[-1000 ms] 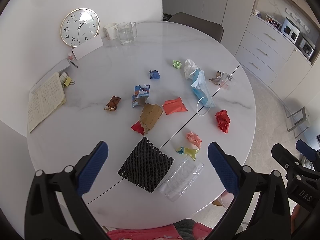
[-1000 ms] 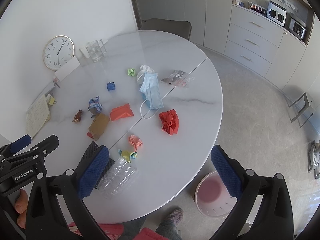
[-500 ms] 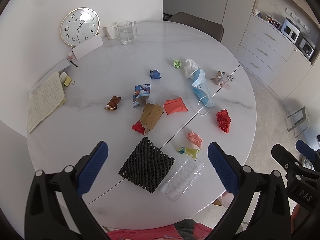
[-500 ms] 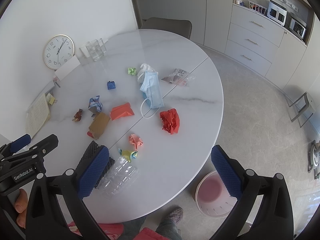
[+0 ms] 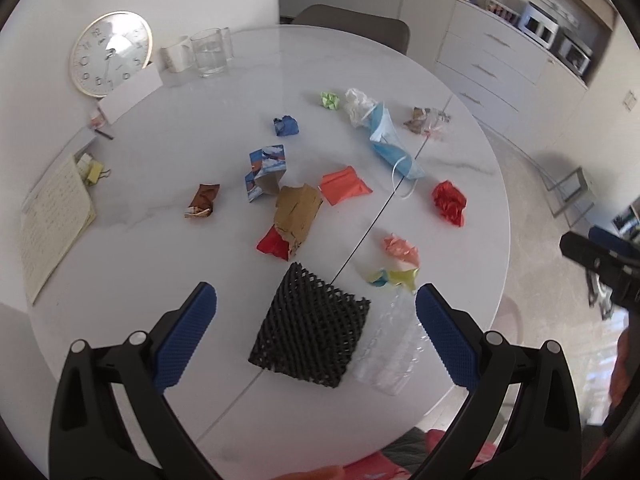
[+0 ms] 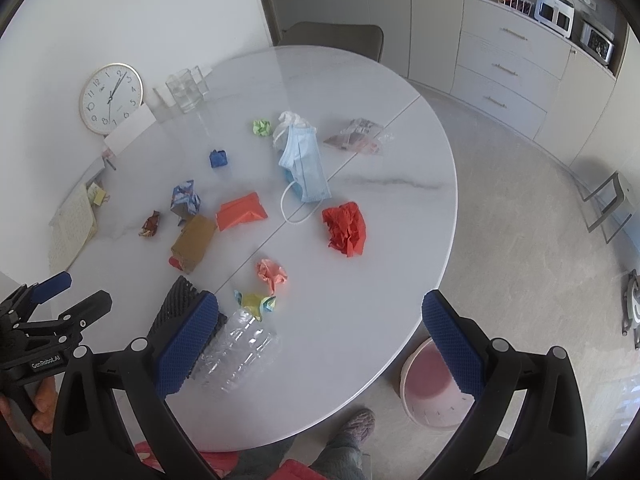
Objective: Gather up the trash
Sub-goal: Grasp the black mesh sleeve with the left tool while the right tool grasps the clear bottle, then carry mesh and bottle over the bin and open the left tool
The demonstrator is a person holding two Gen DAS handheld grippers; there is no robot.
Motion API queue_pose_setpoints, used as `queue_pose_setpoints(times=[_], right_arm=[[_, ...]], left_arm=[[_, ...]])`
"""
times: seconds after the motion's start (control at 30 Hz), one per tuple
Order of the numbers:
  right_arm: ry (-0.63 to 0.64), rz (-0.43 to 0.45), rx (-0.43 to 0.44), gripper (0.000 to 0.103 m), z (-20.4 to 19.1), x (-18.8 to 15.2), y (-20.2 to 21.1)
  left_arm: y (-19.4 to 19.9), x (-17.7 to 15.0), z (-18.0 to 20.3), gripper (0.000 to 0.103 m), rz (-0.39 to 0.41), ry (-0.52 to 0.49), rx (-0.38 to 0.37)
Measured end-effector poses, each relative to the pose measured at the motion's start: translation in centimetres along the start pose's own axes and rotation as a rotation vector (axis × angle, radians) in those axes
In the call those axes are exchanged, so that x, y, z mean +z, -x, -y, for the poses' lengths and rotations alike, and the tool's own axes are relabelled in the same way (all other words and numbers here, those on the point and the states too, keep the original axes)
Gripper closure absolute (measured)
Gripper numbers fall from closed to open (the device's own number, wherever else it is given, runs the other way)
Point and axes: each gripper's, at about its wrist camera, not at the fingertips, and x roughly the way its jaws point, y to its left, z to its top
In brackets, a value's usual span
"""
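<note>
Trash lies scattered on a round white table (image 5: 168,128). A black foam net (image 5: 310,330) and a crushed clear bottle (image 5: 390,346) lie nearest, under my open, empty left gripper (image 5: 316,320). Farther off lie a red paper ball (image 6: 345,228), a pink ball (image 6: 272,274), a blue face mask (image 6: 305,166), an orange paper (image 6: 240,211), brown cardboard (image 5: 296,212) and several small wrappers. My right gripper (image 6: 320,328) is open and empty above the table's near edge, the bottle (image 6: 240,354) by its left finger.
A pink bin (image 6: 430,384) stands on the floor below the table's right edge. A clock (image 5: 110,54), glasses (image 5: 208,56) and a notebook (image 5: 52,220) sit at the table's far left. A chair (image 6: 332,38) stands behind the table. Cabinets line the right wall.
Both grippers stay open and almost still; the views have shifted only slightly.
</note>
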Motion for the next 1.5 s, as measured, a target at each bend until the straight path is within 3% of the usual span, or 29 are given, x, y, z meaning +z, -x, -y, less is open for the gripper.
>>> queue_pose_setpoints(times=[0.13, 0.23, 0.4, 0.8, 0.87, 1.03, 1.07, 1.2, 1.3, 1.5], right_arm=[[-0.007, -0.033, -0.013, 0.002, -0.5, -1.0, -1.9], [-0.012, -0.058, -0.027, 0.002, -1.0, -1.9, -3.1], [-0.034, -0.101, -0.040, 0.002, -1.8, -3.3, -4.6], [-0.069, -0.153, -0.092, 0.002, -3.3, -4.6, -6.8], [-0.081, -0.161, -0.096, 0.002, -3.2, -4.8, -7.0], [-0.118, -0.186, -0.094, 0.002, -2.8, -5.3, -7.5], [-0.122, -0.190, -0.094, 0.002, -2.8, -5.4, -7.6], [-0.168, -0.214, -0.072, 0.002, -2.8, -5.9, -8.2], [-0.220, -0.237, -0.039, 0.002, -3.3, -6.3, -9.1], [-0.332, -0.284, 0.010, 0.002, -4.9, -7.0, -11.7]], left_arm=[[-3.4, -1.0, -1.4, 0.007, -0.062, -0.040, -0.025], [-6.4, -1.7, -2.3, 0.007, -0.112, -0.056, -0.112], [-10.0, -2.3, -3.0, 0.007, -0.164, -0.087, -0.174], [-15.8, -2.2, -4.2, 0.009, -0.302, -0.092, -0.300], [-16.2, -2.2, -4.3, 0.016, -0.322, -0.075, -0.327], [-16.9, -2.3, -4.9, 0.044, -0.370, 0.000, -0.364], [-16.9, -2.4, -5.0, 0.046, -0.372, 0.011, -0.363], [-16.7, -2.7, -5.2, 0.072, -0.354, 0.016, -0.339], [-16.3, -2.7, -5.9, 0.088, -0.342, 0.044, -0.367], [-15.0, -3.0, -6.4, 0.090, -0.289, 0.042, -0.362]])
